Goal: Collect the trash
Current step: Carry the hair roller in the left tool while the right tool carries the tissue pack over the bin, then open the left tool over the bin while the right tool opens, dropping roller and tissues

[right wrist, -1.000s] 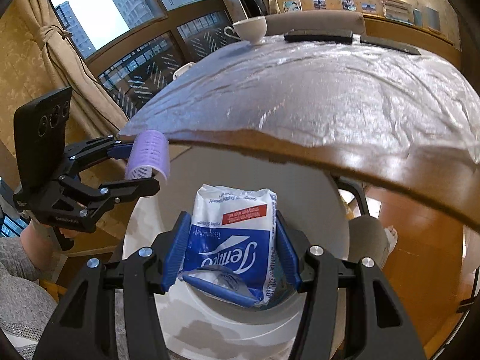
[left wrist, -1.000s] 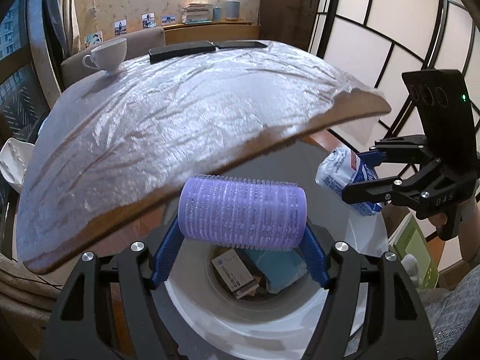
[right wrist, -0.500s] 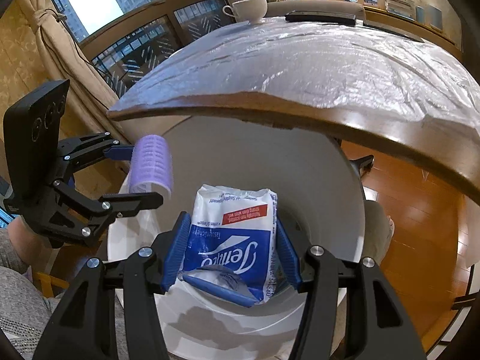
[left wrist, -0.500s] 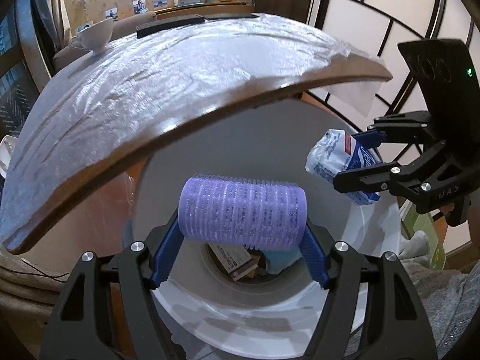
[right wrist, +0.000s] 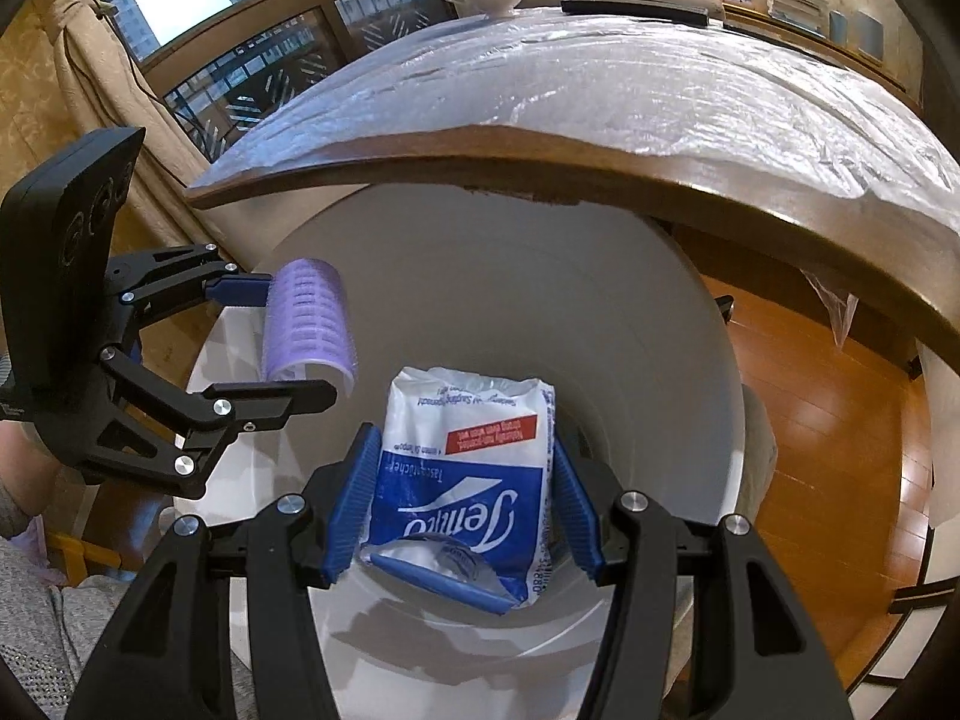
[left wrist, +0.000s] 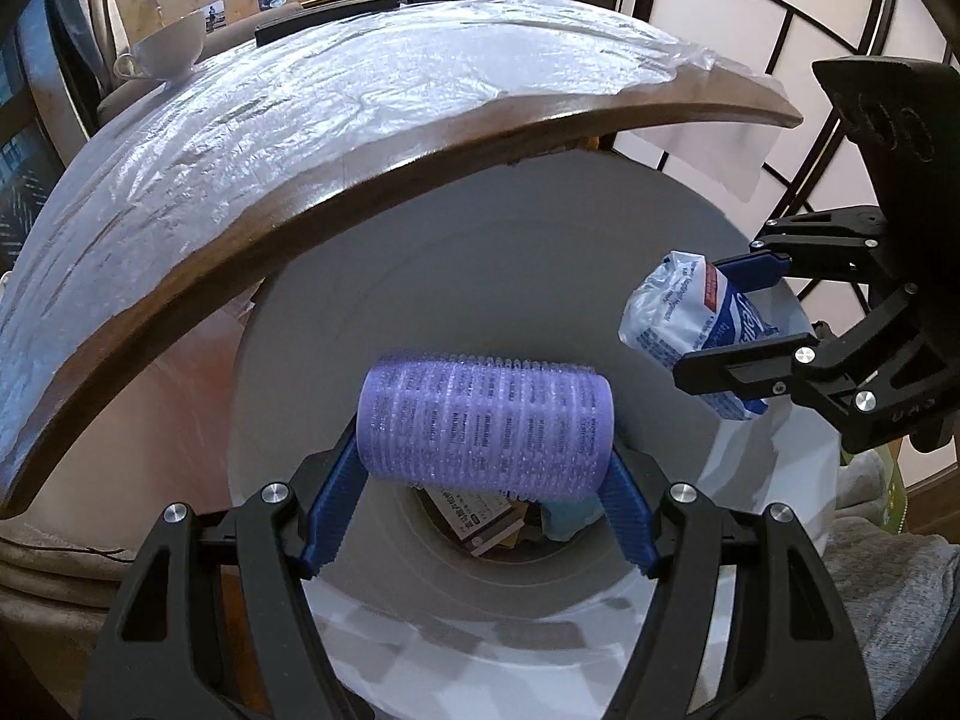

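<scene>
My left gripper (left wrist: 480,480) is shut on a purple hair roller (left wrist: 483,423) and holds it over the mouth of a white round bin (left wrist: 360,324). My right gripper (right wrist: 465,504) is shut on a blue and white tissue pack (right wrist: 465,474) over the same bin (right wrist: 600,312). The right gripper and its pack (left wrist: 696,330) show at the right of the left wrist view. The left gripper and the roller (right wrist: 309,324) show at the left of the right wrist view. Cartons and paper trash (left wrist: 480,519) lie at the bin's bottom.
A wooden table (left wrist: 420,138) covered in clear plastic film overhangs the bin just behind it. A white cup (left wrist: 171,51) and dark flat devices (left wrist: 327,27) stand at its far edge. Wooden floor (right wrist: 810,420) lies to the right, a paper screen (left wrist: 750,30) beyond.
Both grippers have moved down and forward over the bin's mouth, below the table edge. Each still holds its object.
</scene>
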`<move>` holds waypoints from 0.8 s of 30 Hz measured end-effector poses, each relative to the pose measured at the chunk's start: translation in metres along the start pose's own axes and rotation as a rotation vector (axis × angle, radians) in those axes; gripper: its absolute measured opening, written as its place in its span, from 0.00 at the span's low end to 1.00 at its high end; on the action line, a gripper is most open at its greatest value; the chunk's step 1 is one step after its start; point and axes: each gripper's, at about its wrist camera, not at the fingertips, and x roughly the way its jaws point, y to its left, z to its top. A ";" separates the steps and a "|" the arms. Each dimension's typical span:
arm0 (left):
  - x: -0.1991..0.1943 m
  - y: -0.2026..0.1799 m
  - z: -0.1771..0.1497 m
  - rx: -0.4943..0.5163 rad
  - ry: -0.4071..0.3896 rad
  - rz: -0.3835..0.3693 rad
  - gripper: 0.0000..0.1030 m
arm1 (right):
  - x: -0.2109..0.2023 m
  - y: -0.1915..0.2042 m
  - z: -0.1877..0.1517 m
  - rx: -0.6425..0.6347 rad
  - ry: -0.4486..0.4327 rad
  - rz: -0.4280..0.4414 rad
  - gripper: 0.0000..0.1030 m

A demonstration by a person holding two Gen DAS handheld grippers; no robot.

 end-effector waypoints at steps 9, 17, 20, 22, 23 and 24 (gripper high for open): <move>0.008 0.000 0.001 0.007 0.016 0.000 0.69 | 0.007 0.002 0.000 -0.014 0.008 -0.021 0.53; 0.007 -0.003 0.004 0.028 -0.016 -0.007 0.73 | 0.007 0.008 0.001 -0.027 -0.013 -0.044 0.68; 0.004 -0.005 0.005 0.042 -0.040 0.020 0.84 | -0.001 0.009 0.002 -0.011 -0.063 -0.040 0.81; 0.002 -0.006 0.005 0.048 -0.046 0.024 0.84 | -0.005 0.008 0.002 -0.014 -0.072 -0.044 0.81; 0.001 -0.006 0.005 0.050 -0.049 0.028 0.84 | -0.007 0.008 0.003 -0.015 -0.082 -0.055 0.81; 0.000 -0.006 0.005 0.052 -0.051 0.030 0.84 | -0.009 0.008 0.004 -0.015 -0.088 -0.061 0.81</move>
